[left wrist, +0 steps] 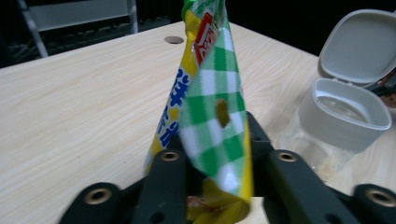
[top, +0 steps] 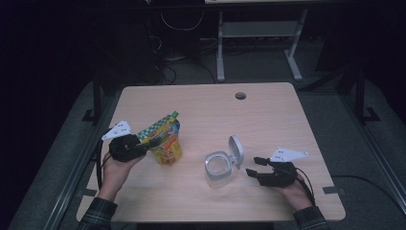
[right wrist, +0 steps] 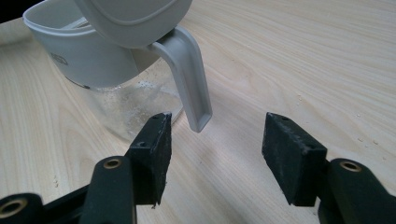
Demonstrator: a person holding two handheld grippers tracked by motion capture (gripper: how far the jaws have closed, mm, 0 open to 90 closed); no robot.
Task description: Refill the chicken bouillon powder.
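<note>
Left hand-held gripper (left wrist: 212, 175) apparently clamps the snack bag (left wrist: 210, 93) upright

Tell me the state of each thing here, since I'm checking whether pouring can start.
Snack bag: upright, top pinched shut between the left tool's jaws.
Left tool: shut on the snack bag.
Clear container: standing on the table, lid flipped open, nearly empty inside.
Right tool: open, holding nothing, just short of the container's handle.
</note>
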